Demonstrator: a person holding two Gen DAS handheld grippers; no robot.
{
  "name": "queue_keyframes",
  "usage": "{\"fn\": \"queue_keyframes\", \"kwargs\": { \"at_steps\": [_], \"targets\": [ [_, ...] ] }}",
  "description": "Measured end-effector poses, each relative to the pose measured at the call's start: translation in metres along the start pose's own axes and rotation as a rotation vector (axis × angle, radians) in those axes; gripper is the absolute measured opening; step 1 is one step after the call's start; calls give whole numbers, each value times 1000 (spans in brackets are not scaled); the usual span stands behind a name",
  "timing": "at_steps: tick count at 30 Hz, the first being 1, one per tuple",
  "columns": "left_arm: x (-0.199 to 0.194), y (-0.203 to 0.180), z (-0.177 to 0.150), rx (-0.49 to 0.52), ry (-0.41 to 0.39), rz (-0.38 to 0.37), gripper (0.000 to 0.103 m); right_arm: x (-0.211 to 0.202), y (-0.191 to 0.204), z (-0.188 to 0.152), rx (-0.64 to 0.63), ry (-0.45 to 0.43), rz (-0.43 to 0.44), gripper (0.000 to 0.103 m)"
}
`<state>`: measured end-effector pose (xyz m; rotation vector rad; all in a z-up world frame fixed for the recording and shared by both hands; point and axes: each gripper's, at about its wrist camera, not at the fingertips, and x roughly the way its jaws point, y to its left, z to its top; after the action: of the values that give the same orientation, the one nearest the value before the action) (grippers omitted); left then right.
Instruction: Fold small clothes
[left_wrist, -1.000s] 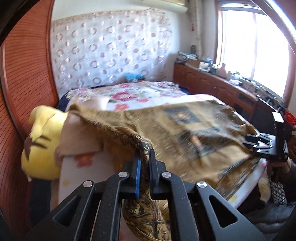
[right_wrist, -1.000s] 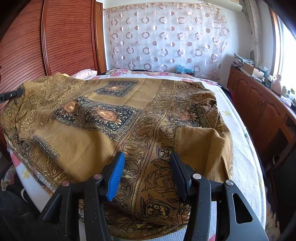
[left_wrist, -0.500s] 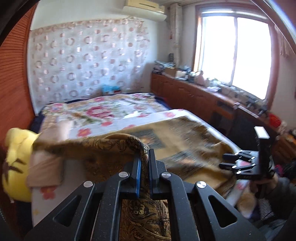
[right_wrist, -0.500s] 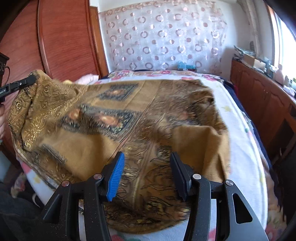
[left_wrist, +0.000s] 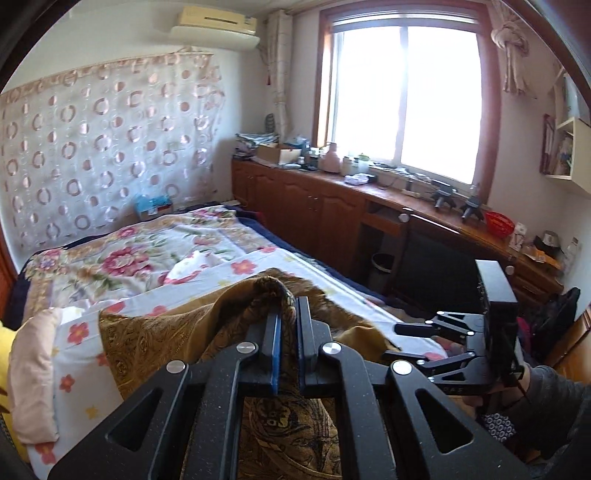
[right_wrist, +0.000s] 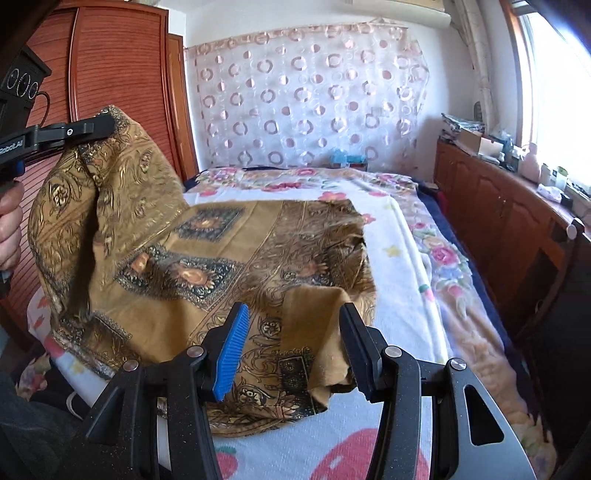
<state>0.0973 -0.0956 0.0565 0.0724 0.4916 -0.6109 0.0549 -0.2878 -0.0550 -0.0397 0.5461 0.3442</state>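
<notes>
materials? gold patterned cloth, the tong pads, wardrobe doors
Gold patterned cloth: looks like thin woven fabric with metallic-gold print; it drapes limply and glints. Left tongs grip it; right tongs are open. Pad: blue, ribbed, probably rubber or soft plastic. Wardrobe doors: reddish wood or veneer, finely grooved, semi-gloss.

- We see a home bedroom: bed (right_wrist: 406, 258) with floral sheet fills the middle.
- Pillow (left_wrist: 33, 373) at the bed's edge.
- Wall air conditioner (left_wrist: 216, 26) above a circle-pattern curtain (left_wrist: 99, 147).
- Sunlit window (left_wrist: 402, 96) over a long wooden cabinet (left_wrist: 314, 206) cluttered with household bits.
- Reddish wooden wardrobe (right_wrist: 122, 85) beside the bed.
</notes>
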Motion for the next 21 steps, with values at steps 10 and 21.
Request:
{"fn": "queue_keyframes", "kwargs": {
  "at_steps": [10, 21],
  "targets": [
    [-1, 6, -26, 32, 77, 52, 39, 3, 5, 5, -13, -11, 19, 53],
    [-25, 74, -93, -135, 127, 233, 67, 53, 42, 20, -122, 81, 113, 60]
  ]
}}
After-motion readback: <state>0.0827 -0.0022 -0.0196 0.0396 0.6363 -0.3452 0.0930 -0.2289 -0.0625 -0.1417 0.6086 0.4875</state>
